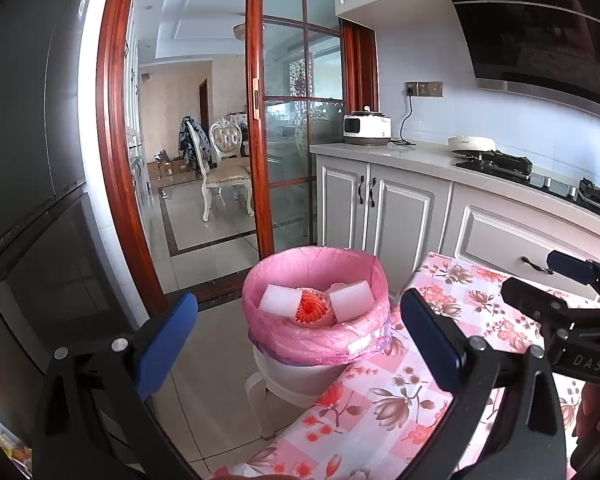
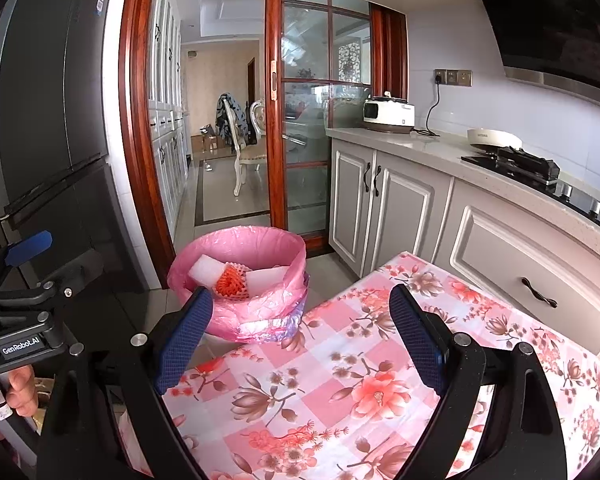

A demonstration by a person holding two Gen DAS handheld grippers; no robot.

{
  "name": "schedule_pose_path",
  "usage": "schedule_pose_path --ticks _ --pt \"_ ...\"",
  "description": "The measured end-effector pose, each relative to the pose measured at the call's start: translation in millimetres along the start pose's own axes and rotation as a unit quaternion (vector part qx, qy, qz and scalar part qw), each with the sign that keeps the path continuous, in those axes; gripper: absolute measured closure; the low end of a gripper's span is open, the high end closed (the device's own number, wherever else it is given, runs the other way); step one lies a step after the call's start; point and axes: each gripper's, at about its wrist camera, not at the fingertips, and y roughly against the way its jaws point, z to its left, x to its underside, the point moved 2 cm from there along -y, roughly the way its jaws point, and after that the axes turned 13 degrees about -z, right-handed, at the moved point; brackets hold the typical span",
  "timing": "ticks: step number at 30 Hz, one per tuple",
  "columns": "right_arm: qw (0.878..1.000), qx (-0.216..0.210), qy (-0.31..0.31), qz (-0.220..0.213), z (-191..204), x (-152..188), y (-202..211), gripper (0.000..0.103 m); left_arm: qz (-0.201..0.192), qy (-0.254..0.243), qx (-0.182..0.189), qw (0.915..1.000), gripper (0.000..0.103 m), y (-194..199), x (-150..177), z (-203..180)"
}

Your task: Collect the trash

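A bin lined with a pink bag (image 1: pixel 316 344) (image 2: pixel 260 320) stands on a white stool off the table's far left corner. Inside it lie two white foam blocks (image 1: pixel 280 300) (image 1: pixel 350 298) and a red foam fruit net (image 1: pixel 310 310) (image 2: pixel 230 280) between them. My left gripper (image 1: pixel 300 328) hangs open in front of the bin, nothing between its blue pads. My right gripper (image 2: pixel 300 320) is open over the table's left part, empty too. The left wrist view catches the right gripper (image 1: pixel 540 280) at the right edge; the right wrist view catches the left gripper (image 2: pixel 48 256) at the left.
The table wears a pink floral cloth (image 2: pixel 360 380). A dark fridge (image 1: pixel 28 140) stands on the left, white cabinets (image 2: pixel 400 208) with a counter, rice cooker (image 1: pixel 367 128) and gas hob (image 2: pixel 528 164) on the right. A wood-framed glass sliding door (image 1: pixel 292 120) opens to a dining room behind the bin.
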Motion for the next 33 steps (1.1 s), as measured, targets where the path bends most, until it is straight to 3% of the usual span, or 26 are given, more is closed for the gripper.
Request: schedule_pose_path --ticks 33 --pt "1.000 -0.003 -0.006 -0.002 -3.4 1.4 4.6 0.019 0.006 -0.012 0.012 0.9998 0.005 -0.1 4.3 -2.3"
